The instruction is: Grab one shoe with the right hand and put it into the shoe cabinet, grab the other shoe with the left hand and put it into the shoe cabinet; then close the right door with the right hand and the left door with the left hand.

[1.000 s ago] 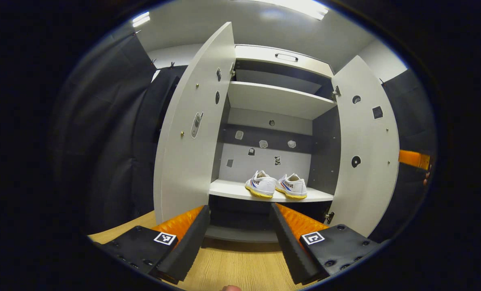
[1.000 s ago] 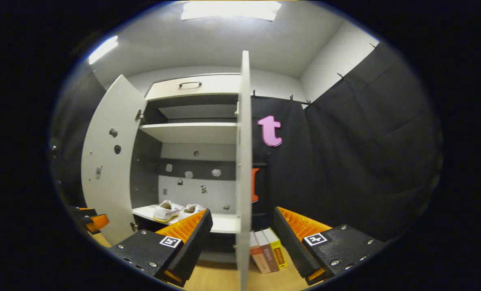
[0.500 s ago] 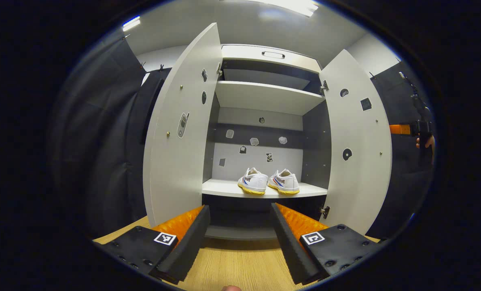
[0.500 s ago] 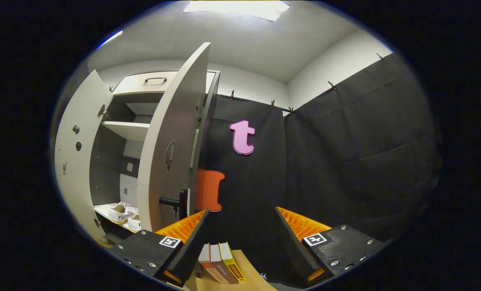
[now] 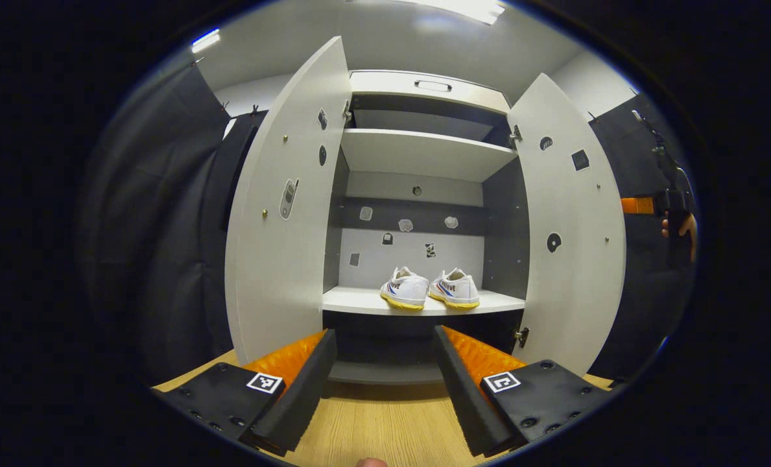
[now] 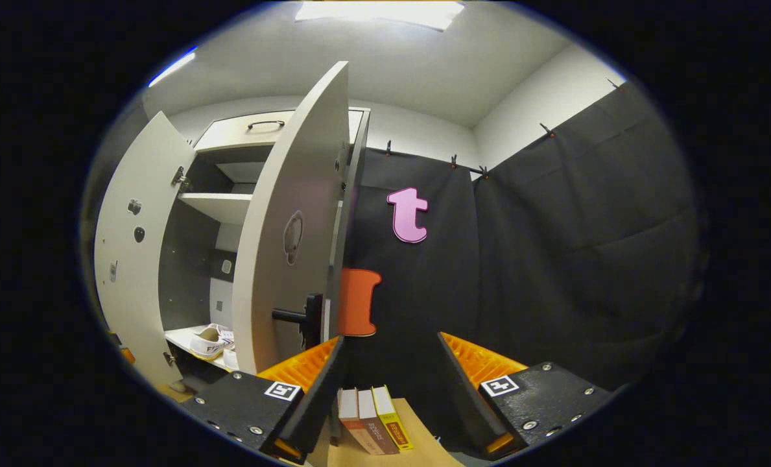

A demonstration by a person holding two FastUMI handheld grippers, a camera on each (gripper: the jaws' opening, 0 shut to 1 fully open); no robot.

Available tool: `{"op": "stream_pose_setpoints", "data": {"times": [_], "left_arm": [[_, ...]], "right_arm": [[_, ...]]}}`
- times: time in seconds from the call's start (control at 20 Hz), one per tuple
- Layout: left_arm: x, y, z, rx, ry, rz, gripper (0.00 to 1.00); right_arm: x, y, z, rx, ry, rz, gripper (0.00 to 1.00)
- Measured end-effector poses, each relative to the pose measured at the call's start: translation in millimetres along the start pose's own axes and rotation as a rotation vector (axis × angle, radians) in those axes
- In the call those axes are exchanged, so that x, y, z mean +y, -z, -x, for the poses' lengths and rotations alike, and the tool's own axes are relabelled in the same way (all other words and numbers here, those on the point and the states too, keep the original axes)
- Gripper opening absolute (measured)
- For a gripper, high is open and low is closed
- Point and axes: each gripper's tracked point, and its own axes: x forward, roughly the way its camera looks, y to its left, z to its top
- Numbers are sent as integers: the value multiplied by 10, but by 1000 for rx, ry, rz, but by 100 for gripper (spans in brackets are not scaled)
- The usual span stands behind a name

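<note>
Both shoes shelved; right door is next, lying at 10 o'clock from the right jaws.

The shoe cabinet (image 5: pixel 424 91) stands open, its right door (image 6: pixel 288 220) edge-on, tall axis upright, handle (image 6: pixel 297 316) just up-left of the right gripper (image 6: pixel 388 383), jaws released and empty. The left door (image 5: pixel 281 207) lies at 11 o'clock from the left gripper (image 5: pixel 385 376), likewise released. The shoes (image 5: pixel 430 288) rest side by side on the lower shelf (image 5: pixel 359 299).

Each gripper (image 5: pixel 385 383) has two big black blocks with small screws and a square black-and-white tag.
</note>
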Motion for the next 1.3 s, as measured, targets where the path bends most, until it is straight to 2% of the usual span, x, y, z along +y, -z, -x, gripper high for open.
{"op": "stream_pose_setpoints", "data": {"times": [0.15, 0.3, 0.35, 0.75, 0.8, 0.85, 0.95, 1.2, 1.25, 1.3], "left_arm": [[-8, 73, 5, 20, 4, 6, 97], [-7, 98, 4, 31, 9, 10, 99], [-5, 102, 4, 32, 8, 9, 97], [86, 101, 50, 32, -7, 9, 96], [94, 96, 57, 32, -9, 11, 97], [102, 94, 59, 32, -9, 10, 97], [112, 70, 71, 27, -10, 7, 97], [165, 31, 106, 18, -23, 0, 96], [182, 28, 115, 19, -27, -2, 96], [190, 24, 119, 19, -29, -4, 97]], "right_arm": [[199, -4, 48, 1, -44, 4, 85], [516, 15, 105, 11, -126, -9, 85], [618, 8, 120, 8, -148, -8, 85], [1170, 7, 72, 4, -268, -31, 84], [1242, 9, 42, 5, -282, -40, 90], [1318, 15, 20, 3, -296, -43, 85], [1482, 23, -49, 2, -327, -43, 86], [1752, 43, -172, -7, -373, -75, 92], [1801, 62, -212, -4, -375, -86, 96], [1867, 82, -266, 1, -380, -100, 93]]}}
